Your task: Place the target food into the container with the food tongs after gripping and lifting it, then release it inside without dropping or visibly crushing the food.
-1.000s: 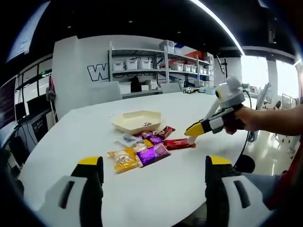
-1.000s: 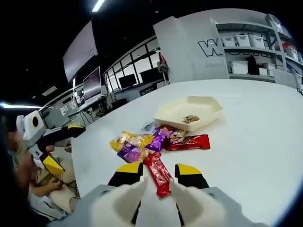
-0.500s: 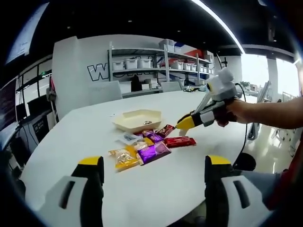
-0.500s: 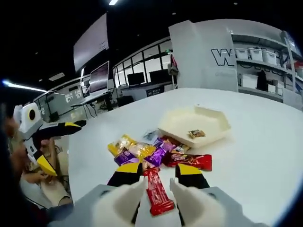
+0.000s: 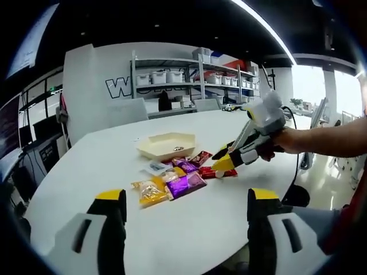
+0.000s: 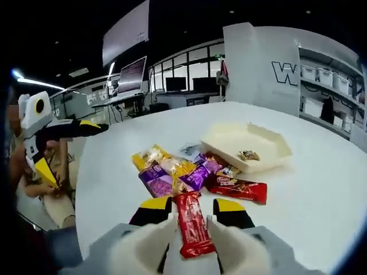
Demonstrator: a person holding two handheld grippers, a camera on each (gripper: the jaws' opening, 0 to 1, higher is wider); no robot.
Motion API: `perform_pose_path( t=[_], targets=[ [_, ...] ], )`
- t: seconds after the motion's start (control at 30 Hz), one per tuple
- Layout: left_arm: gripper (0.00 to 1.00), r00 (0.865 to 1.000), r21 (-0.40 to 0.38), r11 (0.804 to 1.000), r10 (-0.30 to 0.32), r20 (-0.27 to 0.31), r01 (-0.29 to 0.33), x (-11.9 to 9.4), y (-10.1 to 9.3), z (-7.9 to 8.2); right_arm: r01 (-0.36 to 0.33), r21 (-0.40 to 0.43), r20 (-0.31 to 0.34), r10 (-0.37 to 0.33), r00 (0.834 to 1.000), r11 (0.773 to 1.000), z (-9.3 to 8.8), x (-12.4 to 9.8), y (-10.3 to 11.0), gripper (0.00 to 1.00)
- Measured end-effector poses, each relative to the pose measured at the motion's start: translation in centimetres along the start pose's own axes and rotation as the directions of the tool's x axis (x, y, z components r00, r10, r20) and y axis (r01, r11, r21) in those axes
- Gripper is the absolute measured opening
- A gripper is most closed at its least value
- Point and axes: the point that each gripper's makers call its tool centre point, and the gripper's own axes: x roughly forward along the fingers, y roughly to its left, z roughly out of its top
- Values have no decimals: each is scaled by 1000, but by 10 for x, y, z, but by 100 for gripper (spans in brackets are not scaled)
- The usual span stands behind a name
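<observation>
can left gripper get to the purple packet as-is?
Probably yes. The left gripper has its jaws wide apart with only bare white table before the purple packet. The right gripper sits off beside the pile, out of that path.

Over the last second we see the right gripper [image 6: 192,213] go from low over the table [image 6: 321,200], with the red snack bar [image 6: 191,229] between its jaws, to up off the surface with the bar clamped and raised. From the left gripper view, the right gripper [image 5: 222,158] swung in toward the snack pile [image 5: 172,182], then back a little toward the table's near edge.
</observation>
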Motion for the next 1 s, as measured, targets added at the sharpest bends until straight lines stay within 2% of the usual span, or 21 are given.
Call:
perform_pose_path(
  t=[0.1,0.27,0.43,1.0],
  targets=[
    [85,1000,-1,1000,-2,-10,2,3,0,-2,12,38,-5,-12,1000,999,1,0,-4,19],
    [85,1000,7,1000,-2,1,2,4,-1,1,26,6,1,-26,1000,1000,1,2,-4,18],
    [85,1000,7,1000,-2,-10,2,5,0,-1,16,77,17,-18,1000,997,3,1,-10,19],
    [87,1000,-5,1000,0,-8,0,7,0,-1,36,39,67,-38,997,999,33,-14,-16,18]
  ],
)
